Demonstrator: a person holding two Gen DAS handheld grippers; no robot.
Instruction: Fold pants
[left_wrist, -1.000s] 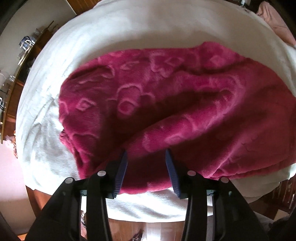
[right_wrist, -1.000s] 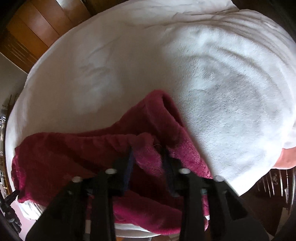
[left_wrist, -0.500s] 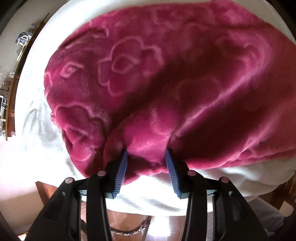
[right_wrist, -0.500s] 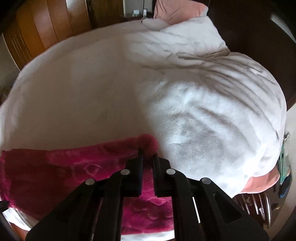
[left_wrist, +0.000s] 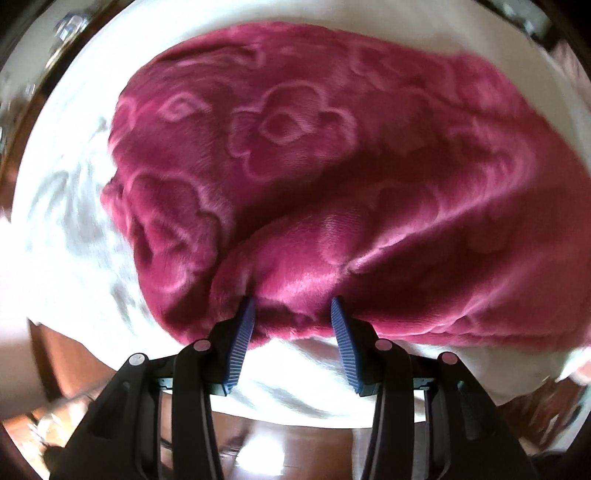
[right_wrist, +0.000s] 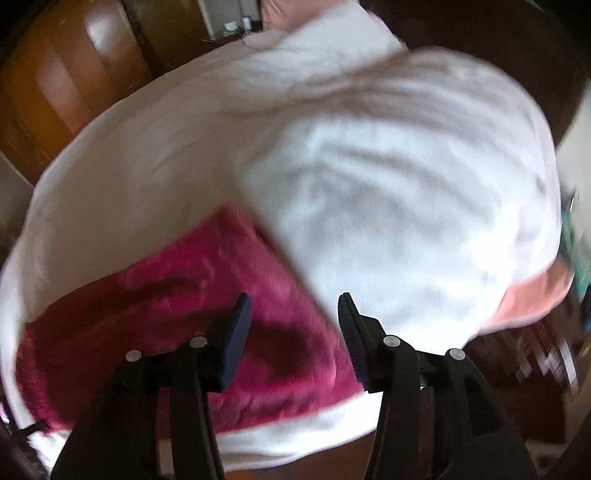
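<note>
The pants (left_wrist: 332, 177) are plush magenta fleece with an embossed flower pattern. They lie bunched on a white blanket (left_wrist: 74, 229) that covers the bed. My left gripper (left_wrist: 291, 306) is open, its blue-padded jaws wide apart at the near hem of the pants, with a raised fold of fabric just beyond the tips. In the right wrist view the pants (right_wrist: 177, 295) lie flat at the lower left. My right gripper (right_wrist: 295, 302) is open and empty just above their right edge. This view is motion-blurred.
The white blanket (right_wrist: 388, 184) spreads far to the right and back. A pink pillow (right_wrist: 535, 295) sits at the bed's right edge. Wooden cabinets (right_wrist: 66, 81) stand at the back left. The wooden floor (left_wrist: 295, 450) shows below the bed's near edge.
My right gripper was shut on the pants' edge half a second ago; now it is open and has let go, and the fabric lies flat. My left gripper stays open at the hem.
</note>
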